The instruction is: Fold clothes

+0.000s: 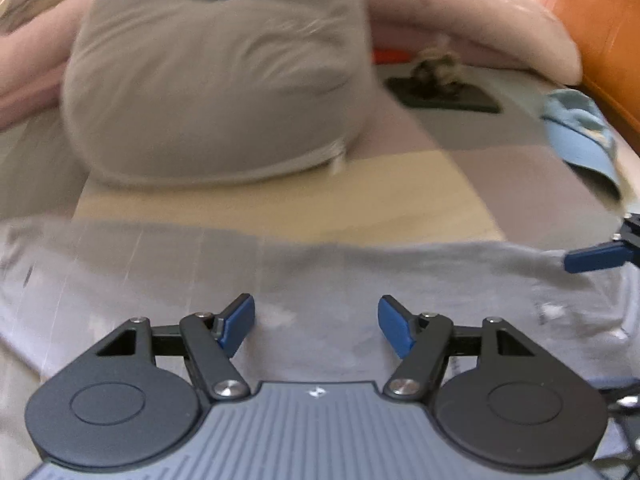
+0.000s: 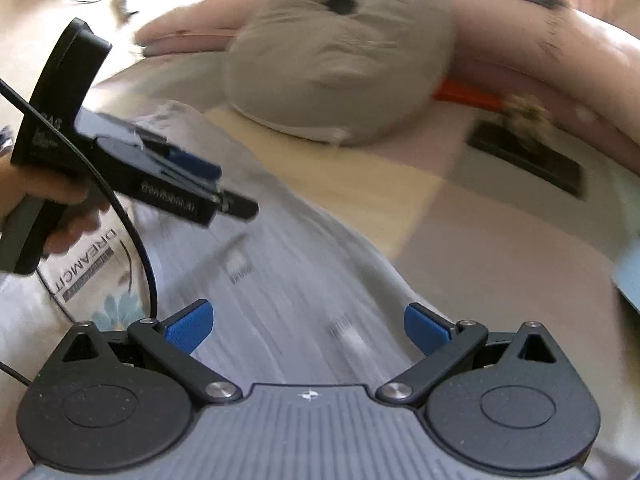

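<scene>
the grey garment [image 1: 320, 280] is spread crosswise just below both grippers; its far edge is probably nearer the right gripper [image 2: 308, 328], spread wide and empty; the left gripper [image 1: 316, 326] is parted, empty.

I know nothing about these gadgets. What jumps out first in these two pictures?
Probably the big grey cushion with a dark dimple, sitting at the far side of the patchwork bed cover. Nearer the cameras, a pale grey garment lies spread flat. Over it hang the left gripper and the right gripper, each with blue-tipped jaws standing open and nothing between them.
</scene>
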{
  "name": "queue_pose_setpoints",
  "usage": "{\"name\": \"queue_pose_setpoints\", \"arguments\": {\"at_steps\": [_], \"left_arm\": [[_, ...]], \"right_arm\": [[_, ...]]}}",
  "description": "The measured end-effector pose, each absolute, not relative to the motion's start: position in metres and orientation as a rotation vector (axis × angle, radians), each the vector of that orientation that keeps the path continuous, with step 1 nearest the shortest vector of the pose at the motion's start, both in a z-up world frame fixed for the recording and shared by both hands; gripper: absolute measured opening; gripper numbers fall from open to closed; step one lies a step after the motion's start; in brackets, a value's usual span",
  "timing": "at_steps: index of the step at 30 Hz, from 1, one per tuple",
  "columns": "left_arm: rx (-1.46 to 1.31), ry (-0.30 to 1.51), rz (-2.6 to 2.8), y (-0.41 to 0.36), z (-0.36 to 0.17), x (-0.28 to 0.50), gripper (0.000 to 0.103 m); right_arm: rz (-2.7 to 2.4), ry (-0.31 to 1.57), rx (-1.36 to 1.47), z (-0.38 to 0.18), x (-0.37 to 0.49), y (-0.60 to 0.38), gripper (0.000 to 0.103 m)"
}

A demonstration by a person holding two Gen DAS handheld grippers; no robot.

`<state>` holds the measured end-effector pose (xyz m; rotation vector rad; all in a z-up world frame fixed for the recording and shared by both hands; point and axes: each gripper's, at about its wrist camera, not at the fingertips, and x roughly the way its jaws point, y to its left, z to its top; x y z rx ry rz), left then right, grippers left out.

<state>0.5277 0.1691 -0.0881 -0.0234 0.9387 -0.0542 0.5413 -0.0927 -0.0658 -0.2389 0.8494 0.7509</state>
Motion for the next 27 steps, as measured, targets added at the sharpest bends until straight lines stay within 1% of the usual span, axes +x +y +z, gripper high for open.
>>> {"name": "queue_pose_setpoints", "arguments": {"at_steps": [3,5,12,15,18,19,22,25,27], "left_arm": [[0.002,0.946,-0.044,0.173,-0.09,0.525,0.07],[0.046,0.957,-0.029,0.172,-0.087,0.524,0.07],[0.039,0.9,-0.092,0.174,-0.077,0.541,0.071],[0.03,0.915,-0.06,0.18,-0.091,0.556,0.071],[0.056,0.892,-0.032,0.186,-0.094,0.568,0.072],[0.068,0.881,-0.024,0.188,-0.094,0.572,0.072],[0.018,0.87,-0.018,0.195,-0.084,0.573,0.07],[0.049,0.843,-0.043,0.191,-0.07,0.554,0.071],[0.086,0.838,-0.061,0.186,-0.066,0.535,0.071]], "right_arm": [[0.696,0.915,-0.279,-0.085,0.563,-0.082,0.102],[0.682,0.904,-0.274,-0.081,0.565,-0.087,0.102],[0.535,0.973,-0.284,-0.061,0.53,-0.138,0.103],[0.417,1.001,-0.296,-0.065,0.516,-0.16,0.103],[0.326,1.066,-0.218,-0.081,0.52,-0.178,0.103],[0.318,1.05,-0.175,-0.082,0.52,-0.184,0.103],[0.302,1.032,-0.169,-0.085,0.521,-0.183,0.103],[0.272,1.04,-0.137,-0.08,0.519,-0.187,0.103],[0.224,1.013,-0.1,-0.068,0.513,-0.198,0.103]]}}
